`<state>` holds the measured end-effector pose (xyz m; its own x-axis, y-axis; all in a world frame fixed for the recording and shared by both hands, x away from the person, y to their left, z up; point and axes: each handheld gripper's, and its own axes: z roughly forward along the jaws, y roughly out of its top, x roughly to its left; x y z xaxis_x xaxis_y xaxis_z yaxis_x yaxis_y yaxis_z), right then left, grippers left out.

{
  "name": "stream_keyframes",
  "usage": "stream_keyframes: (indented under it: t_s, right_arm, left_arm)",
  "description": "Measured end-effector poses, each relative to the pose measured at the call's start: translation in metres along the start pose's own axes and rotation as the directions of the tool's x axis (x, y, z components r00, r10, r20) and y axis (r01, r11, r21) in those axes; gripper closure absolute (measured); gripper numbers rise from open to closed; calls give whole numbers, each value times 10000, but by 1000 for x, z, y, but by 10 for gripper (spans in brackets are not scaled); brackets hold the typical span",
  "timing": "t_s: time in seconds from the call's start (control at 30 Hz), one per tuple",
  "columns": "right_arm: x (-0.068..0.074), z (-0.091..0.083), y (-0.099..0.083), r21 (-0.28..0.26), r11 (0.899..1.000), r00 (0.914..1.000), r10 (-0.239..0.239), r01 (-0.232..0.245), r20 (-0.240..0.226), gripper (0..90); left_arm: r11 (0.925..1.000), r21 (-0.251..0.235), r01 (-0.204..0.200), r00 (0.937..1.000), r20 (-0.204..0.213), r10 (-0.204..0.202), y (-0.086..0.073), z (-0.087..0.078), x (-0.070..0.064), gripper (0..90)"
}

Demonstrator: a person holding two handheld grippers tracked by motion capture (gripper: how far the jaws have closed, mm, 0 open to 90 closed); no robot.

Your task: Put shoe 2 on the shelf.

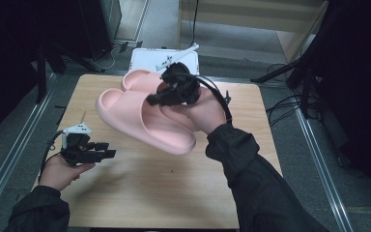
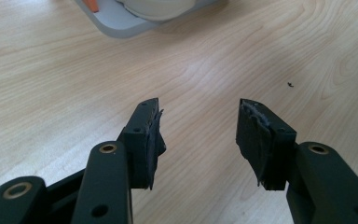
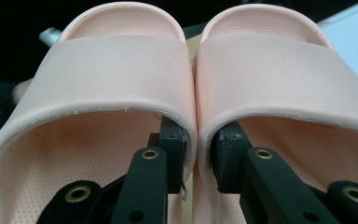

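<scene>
Two pink foam slippers are held side by side above the wooden table (image 1: pixel 125 193), the nearer slipper (image 1: pixel 145 121) and the farther slipper (image 1: pixel 140 79). My right gripper (image 1: pixel 166 94) is shut on their two touching inner walls. In the right gripper view the left slipper (image 3: pixel 102 70) and right slipper (image 3: pixel 279 70) point away, and the gripper (image 3: pixel 200 158) has one jaw inside each. My left gripper (image 1: pixel 107 150) hovers low over the table's left front, open, with nothing between its fingers (image 2: pixel 198 140).
A white case (image 1: pixel 142 58) with a white tool on it sits past the table's far edge. A light grey tray corner (image 2: pixel 116 23) lies ahead of the left gripper. A small dark speck (image 2: pixel 290 84) marks the wood. Metal rails flank the table.
</scene>
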<state>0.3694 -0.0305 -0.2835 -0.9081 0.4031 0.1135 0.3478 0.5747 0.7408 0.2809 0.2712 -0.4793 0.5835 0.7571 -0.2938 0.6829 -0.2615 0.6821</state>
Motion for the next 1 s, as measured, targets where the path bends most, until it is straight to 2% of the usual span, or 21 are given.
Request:
stream_keyframes:
  t_s: [0.07, 0.1, 0.13, 0.33, 0.37, 0.4, 0.43, 0.47, 0.5, 0.53, 0.6, 0.63, 0.67, 0.7, 0.73, 0.77, 0.8, 0.9, 0.93, 0.97, 1.0]
  right_arm:
    - [-15, 0, 14, 51, 9989, 9953, 464, -470, 852, 772]
    - [-15, 0, 14, 51, 9989, 9953, 464, -470, 852, 772]
    - [-24, 1, 24, 14, 9962, 9866, 865, -876, 1381, 772]
    - [-45, 3, 45, -141, 9890, 9609, 1463, -1471, 2352, 770]
    - [-53, 4, 54, -273, 9856, 9428, 1679, -1671, 2879, 770]
    - [-53, 4, 54, -273, 9856, 9428, 1679, -1671, 2879, 770]
    - [-57, 6, 58, -291, 9838, 9329, 1771, -1770, 3136, 770]
    - [-65, 11, 63, -287, 9780, 9076, 2027, -2068, 3675, 770]
    - [-65, 11, 63, -287, 9780, 9076, 2027, -2068, 3675, 770]
    - [-71, 18, 67, -461, 9691, 8767, 2389, -2422, 4175, 770]
    - [-77, 26, 69, -662, 9576, 8498, 2797, -2804, 4468, 770]
    - [-80, 32, 71, -818, 9462, 8279, 3142, -3132, 4646, 771]
    - [-80, 32, 71, -818, 9462, 8279, 3142, -3132, 4646, 771]
    - [-82, 38, 71, -985, 9359, 8069, 3423, -3383, 4813, 771]
    - [-84, 50, 72, -1183, 9251, 7660, 3662, -3607, 5283, 771]
    - [-85, 56, 72, -1310, 9204, 7451, 3767, -3685, 5504, 770]
    - [-85, 56, 72, -1310, 9204, 7451, 3767, -3685, 5504, 770]
    - [-89, 70, 72, -1723, 8962, 6860, 4264, -4089, 5896, 769]
    - [-92, 78, 70, -1911, 8794, 6559, 4559, -4360, 6015, 767]
    - [-94, 82, 70, -1985, 8725, 6448, 4676, -4465, 6046, 764]
    - [-94, 82, 70, -1985, 8725, 6448, 4676, -4465, 6046, 764]
  left_arm:
    - [10000, 60, -27, 10000, 35, 27, -2, -1, -3, 491]
    - [10000, 60, -27, 10000, 35, 27, -2, -1, -3, 491]
    - [9999, 91, -78, 10000, 36, 77, -3, -1, -4, 491]
    - [10000, 33, -55, 9999, 108, 54, -3, 0, -8, 492]
    - [10000, 15, -50, 9998, 212, 50, -2, 1, -10, 492]
    - [10000, 15, -50, 9998, 212, 50, -2, 1, -10, 492]
    - [9999, 26, -98, 9996, 250, 97, -1, 2, -10, 492]
    - [9997, 104, -231, 9991, 347, 228, 0, 5, -12, 491]
    - [9997, 104, -231, 9991, 347, 228, 0, 5, -12, 491]
    - [9995, 134, -296, 9989, 372, 291, 1, 7, -13, 491]
    - [9989, 157, -435, 9977, 531, 426, 6, 12, -14, 492]
    - [9989, 157, -435, 9977, 531, 426, 6, 12, -14, 491]
    - [9988, 173, -456, 9971, 616, 444, 7, 13, -15, 491]
    - [9987, 172, -478, 9968, 652, 466, 8, 15, -15, 491]
    - [9978, 277, -609, 9951, 797, 585, 11, 19, -17, 491]
    - [9978, 277, -609, 9951, 797, 585, 11, 19, -17, 491]
    - [9969, 310, -719, 9939, 865, 690, 13, 21, -18, 491]
    - [9949, 406, -929, 9907, 1039, 882, 17, 28, -21, 491]
    - [9944, 434, -965, 9894, 1129, 911, 18, 29, -22, 490]
    - [9931, 504, -1058, 9881, 1175, 993, 21, 33, -24, 491]
    - [9931, 504, -1058, 9881, 1175, 993, 21, 33, -24, 491]
